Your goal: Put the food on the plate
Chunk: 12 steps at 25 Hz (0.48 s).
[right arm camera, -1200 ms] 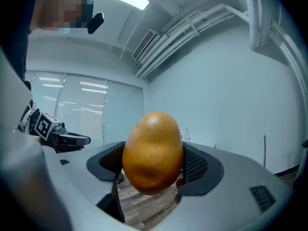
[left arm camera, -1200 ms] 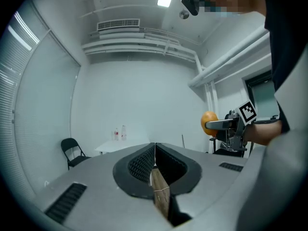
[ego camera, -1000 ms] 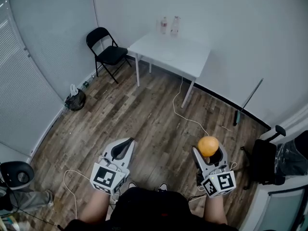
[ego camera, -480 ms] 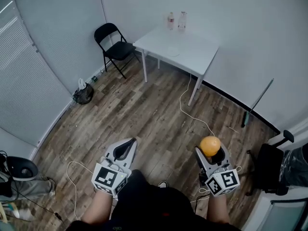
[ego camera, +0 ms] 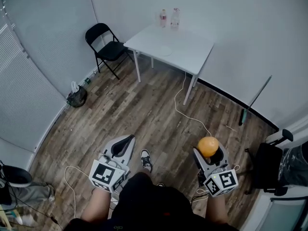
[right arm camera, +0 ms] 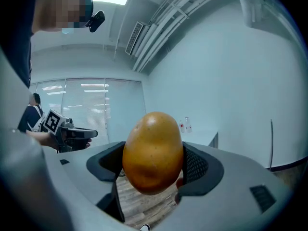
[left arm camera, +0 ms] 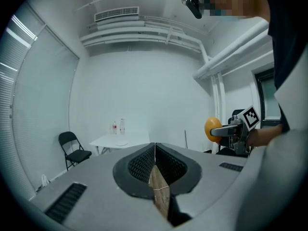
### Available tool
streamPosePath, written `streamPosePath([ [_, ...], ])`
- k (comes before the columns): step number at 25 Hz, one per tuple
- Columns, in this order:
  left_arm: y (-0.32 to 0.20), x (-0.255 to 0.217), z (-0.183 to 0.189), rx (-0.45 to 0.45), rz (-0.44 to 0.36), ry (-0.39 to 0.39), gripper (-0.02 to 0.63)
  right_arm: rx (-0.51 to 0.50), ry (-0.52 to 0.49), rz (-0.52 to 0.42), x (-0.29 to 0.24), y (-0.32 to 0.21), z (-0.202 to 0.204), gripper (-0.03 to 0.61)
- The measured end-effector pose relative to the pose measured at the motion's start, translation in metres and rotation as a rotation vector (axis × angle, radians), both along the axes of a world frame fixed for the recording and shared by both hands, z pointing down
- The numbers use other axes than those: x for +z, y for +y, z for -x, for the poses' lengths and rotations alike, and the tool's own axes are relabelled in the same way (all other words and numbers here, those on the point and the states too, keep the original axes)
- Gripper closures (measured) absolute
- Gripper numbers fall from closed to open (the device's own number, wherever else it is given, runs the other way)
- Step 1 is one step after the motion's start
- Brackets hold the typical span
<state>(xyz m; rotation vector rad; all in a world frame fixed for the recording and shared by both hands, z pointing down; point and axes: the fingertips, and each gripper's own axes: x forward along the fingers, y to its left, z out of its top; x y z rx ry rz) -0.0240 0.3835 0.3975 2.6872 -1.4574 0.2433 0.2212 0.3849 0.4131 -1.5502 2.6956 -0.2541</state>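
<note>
My right gripper (ego camera: 210,150) is shut on an orange-brown potato-like food (ego camera: 208,146), which fills the middle of the right gripper view as the food (right arm camera: 153,152) between the black pads. My left gripper (ego camera: 123,145) is shut with nothing in it; its jaws meet in a line in the left gripper view (left arm camera: 155,154). A white plate (ego camera: 165,51) lies on the white table (ego camera: 187,57) far ahead across the room, also small in the left gripper view as the plate (left arm camera: 121,143). Both grippers are held low over the wooden floor, far from the table.
Two clear bottles (ego camera: 169,19) stand at the table's back edge. A black folding chair (ego camera: 103,47) sits left of the table. A white cable (ego camera: 185,110) trails over the floor. A dark bag (ego camera: 76,98) lies by the left wall, and a black chair (ego camera: 269,165) at right.
The view has shifted slightly; the table and chair sit a little more to the left than half a second ago. A shoe now shows between the grippers. The potato stays gripped.
</note>
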Motion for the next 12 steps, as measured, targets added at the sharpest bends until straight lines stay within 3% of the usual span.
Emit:
streamPosePath([
  [7, -0.093, -0.011, -0.012, 0.059, -0.028, 0.014, 0.591, 0.071, 0.020, -0.010, -0.006, -0.074, -0.016, 0.217],
  [12, -0.175, -0.006, -0.001, 0.080, -0.001, 0.003, 0.591, 0.078, 0.014, 0.012, -0.007, -0.149, 0.008, 0.218],
])
